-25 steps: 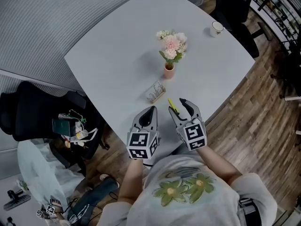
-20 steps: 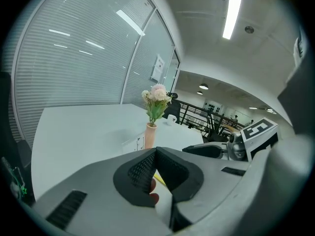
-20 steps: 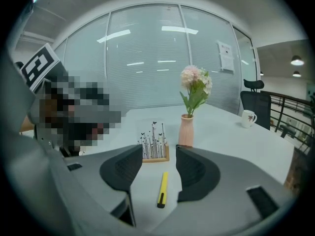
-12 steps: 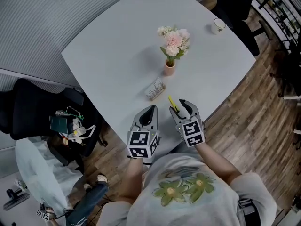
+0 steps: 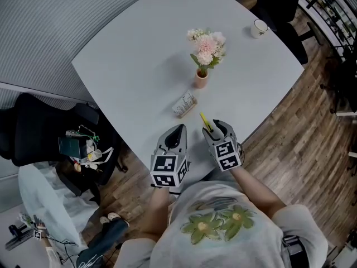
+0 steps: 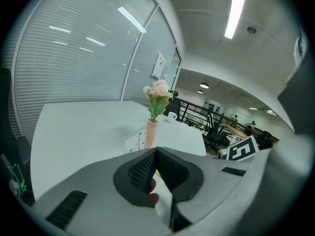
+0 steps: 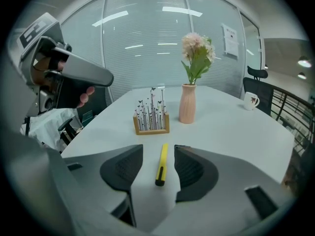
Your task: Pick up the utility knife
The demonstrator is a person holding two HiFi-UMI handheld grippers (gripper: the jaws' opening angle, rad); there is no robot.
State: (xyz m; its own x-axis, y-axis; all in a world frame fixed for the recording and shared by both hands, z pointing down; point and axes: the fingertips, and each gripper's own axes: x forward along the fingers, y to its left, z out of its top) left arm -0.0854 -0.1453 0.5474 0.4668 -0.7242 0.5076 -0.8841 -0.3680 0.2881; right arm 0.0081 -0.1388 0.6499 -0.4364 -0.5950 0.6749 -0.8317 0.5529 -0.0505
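The utility knife (image 5: 204, 121) is a slim yellow one with a black end, lying flat on the white table (image 5: 134, 54) near its front edge. My right gripper (image 5: 216, 129) is open, one jaw on each side of the knife, not touching it. In the right gripper view the knife (image 7: 161, 163) lies lengthwise in the gap of my right gripper (image 7: 158, 149), black end nearest the camera. My left gripper (image 5: 177, 132) hovers to the left of the knife with its jaws shut and empty (image 6: 156, 154).
Just beyond the knife stands a small wooden card holder (image 5: 184, 105). Further back is a pink vase of flowers (image 5: 201, 80). A white mug (image 5: 257, 30) sits at the far right corner. The table's edge runs close under both grippers, and black chairs (image 5: 39, 133) stand at the left.
My right gripper has moved forward along the knife, so more of the knife lies between its jaws. The left gripper has stayed put.
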